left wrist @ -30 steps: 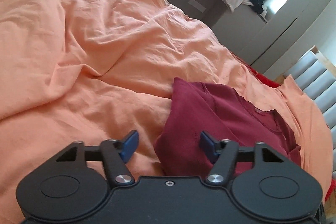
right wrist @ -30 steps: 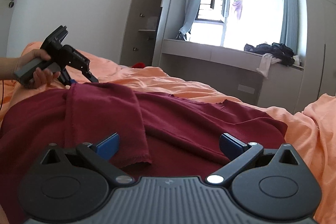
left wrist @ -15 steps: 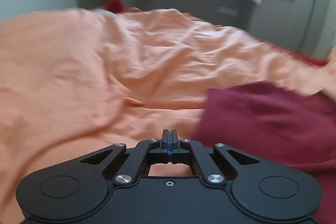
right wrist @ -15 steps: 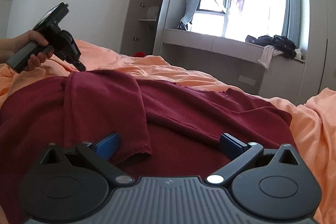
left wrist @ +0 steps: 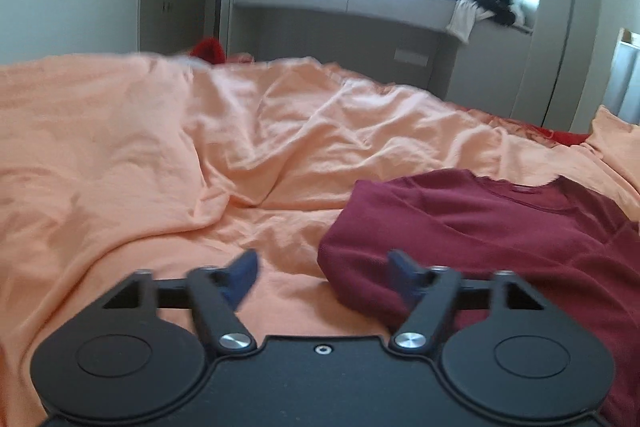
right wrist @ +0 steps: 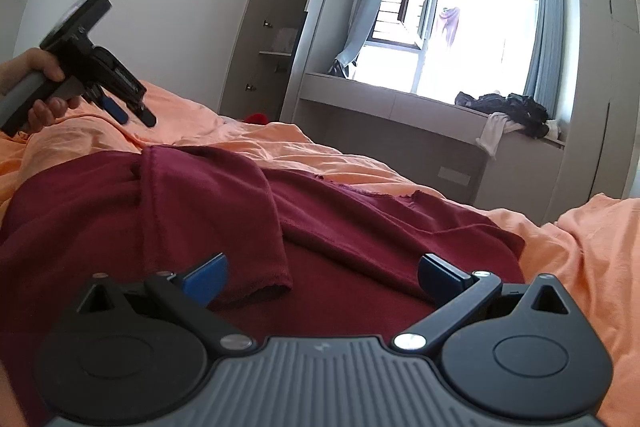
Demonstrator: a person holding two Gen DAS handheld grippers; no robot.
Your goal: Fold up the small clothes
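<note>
On the orange sheet (right wrist: 600, 267) lies the maroon shirt (right wrist: 360, 239), one sleeve (right wrist: 208, 211) folded over its body. At far left the left gripper (right wrist: 132, 117) hangs above the sheet, jaws opening, nothing between them. Nearer, the right gripper (right wrist: 320, 273) is wide open over the shirt, probably not touching it. Soft, light cloth; take it by the hem or a sleeve edge.

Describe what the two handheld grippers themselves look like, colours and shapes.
Both are black plastic with two round discs at the base, silver pivot bolts and angled linkage arms ending in blue fingers. The left gripper has a smooth black body; the right gripper has a ribbed grey centre panel bearing a small logo. The left's pistol handle is grey.
</note>
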